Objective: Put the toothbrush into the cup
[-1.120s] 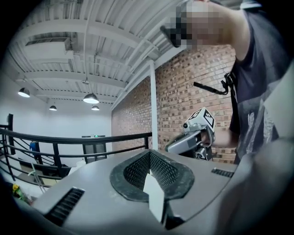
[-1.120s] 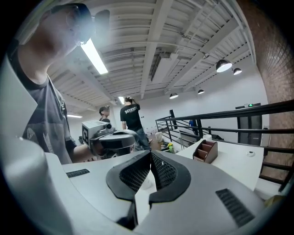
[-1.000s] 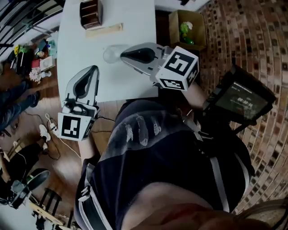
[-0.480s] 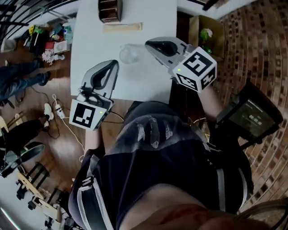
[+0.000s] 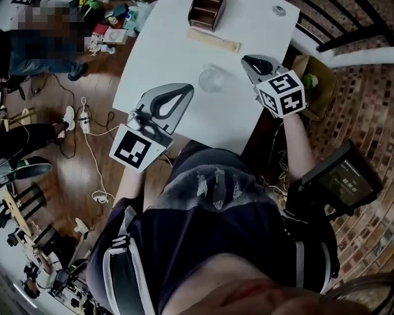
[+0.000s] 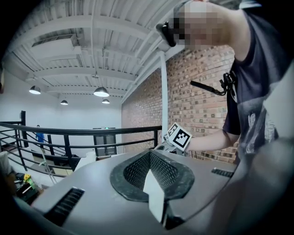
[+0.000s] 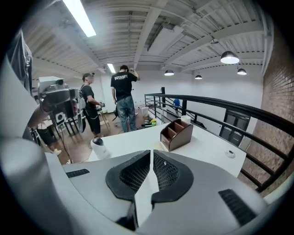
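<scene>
**Toothbrush not yet picked up, cup empty**

The white surface holds few things. At its near left edge the left hand-held gripper hovers with its jaws closed on nothing. The clear cup stands mid-surface and looks empty. What seems to be the toothbrush, long and pale, lies beyond it, beside a wooden organizer. The right hand-held gripper is also closed and empty. The whole task remains, and nothing blocks the way.

We have bare table left of the cup and from it to the near edge. The cup stands between the tips of the left gripper and the right gripper. The far end is blocked by the wooden organizer, with a flat strip lying just before it. Right of the table, a cardboard box and a railing hem us in.
</scene>
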A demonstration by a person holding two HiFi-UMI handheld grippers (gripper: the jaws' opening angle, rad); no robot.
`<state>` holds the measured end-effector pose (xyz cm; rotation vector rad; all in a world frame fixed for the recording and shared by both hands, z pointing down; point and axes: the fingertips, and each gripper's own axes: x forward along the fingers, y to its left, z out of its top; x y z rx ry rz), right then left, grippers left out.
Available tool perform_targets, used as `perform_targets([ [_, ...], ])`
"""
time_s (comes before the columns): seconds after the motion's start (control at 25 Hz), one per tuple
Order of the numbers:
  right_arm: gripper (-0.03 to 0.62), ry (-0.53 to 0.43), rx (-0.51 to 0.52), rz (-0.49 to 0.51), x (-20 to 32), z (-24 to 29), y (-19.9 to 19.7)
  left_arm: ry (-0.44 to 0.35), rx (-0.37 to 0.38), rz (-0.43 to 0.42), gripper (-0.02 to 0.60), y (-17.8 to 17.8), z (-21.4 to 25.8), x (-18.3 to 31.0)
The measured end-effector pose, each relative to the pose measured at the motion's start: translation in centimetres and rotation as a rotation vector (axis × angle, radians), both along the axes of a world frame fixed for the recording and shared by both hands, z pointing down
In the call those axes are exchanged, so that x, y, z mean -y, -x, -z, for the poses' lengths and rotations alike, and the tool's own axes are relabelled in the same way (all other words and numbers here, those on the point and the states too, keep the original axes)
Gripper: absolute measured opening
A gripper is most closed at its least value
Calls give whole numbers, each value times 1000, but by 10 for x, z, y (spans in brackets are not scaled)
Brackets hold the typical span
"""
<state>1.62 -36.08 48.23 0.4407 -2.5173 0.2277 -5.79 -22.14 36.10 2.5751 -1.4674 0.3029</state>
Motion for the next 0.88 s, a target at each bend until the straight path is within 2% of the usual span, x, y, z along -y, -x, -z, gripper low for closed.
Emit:
perform_targets([
  [0.12,8,16,-47,-18,11,-19,9,0,-3,42,-5,11,6,-11],
  [0.16,68,24,-70,-34,17,-29,11,2,-4,55,-5,14,7,-15],
  [0.24,304,32,-140,-69,29,-53,12,11,-5,76,-5,18,6,-23],
  [0.32,316,11,-215,-83,42,-77,12,23,-9,93,-5,18,3,-29],
  [0.44,316,5,-271,-105,59,-101,16,34,-7,117,-5,20,2,-36],
  [0.64,316,114,-287,-189,75,-147,17,56,-19,156,-5,32,-7,-37],
  [0.76,314,100,-307,-197,85,-157,26,75,-35,182,-5,42,-14,-37],
  [0.88,315,80,-324,-180,90,-162,29,91,-16,184,-5,39,-20,-36],
])
